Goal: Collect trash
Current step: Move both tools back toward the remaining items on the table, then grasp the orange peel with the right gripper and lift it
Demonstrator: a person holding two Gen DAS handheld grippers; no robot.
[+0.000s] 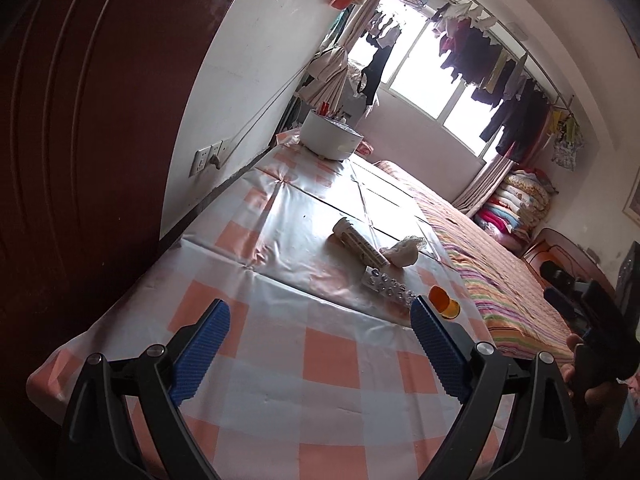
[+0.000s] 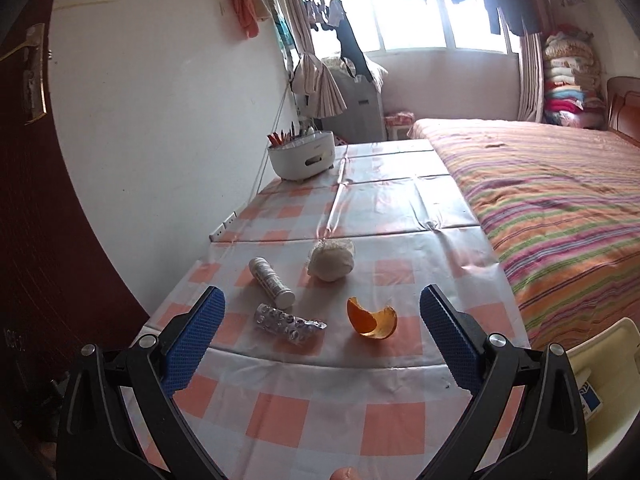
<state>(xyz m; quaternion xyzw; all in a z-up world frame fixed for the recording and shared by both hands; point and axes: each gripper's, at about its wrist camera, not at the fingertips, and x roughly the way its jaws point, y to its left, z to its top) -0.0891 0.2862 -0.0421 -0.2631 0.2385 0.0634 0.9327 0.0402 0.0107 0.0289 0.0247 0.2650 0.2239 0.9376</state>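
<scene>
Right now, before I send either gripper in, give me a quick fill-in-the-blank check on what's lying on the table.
1. The orange peel lies on the checked ____.
2. The blister pack lies nearer the grippers than the white ____, which lies on its side.
3. Both the left gripper and the right gripper have their jaws ____, with nothing held.
4. The crumpled tissue lies apart from the peel, on its ____ side.

Missing words: tablecloth; tube; open; far

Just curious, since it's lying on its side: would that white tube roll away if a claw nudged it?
Probably. The white tube is round and lies flat on the glossy tablecloth, so a sideways nudge could roll it. It looks rigid, likely light. The blister pack beside it might stop it.
</scene>
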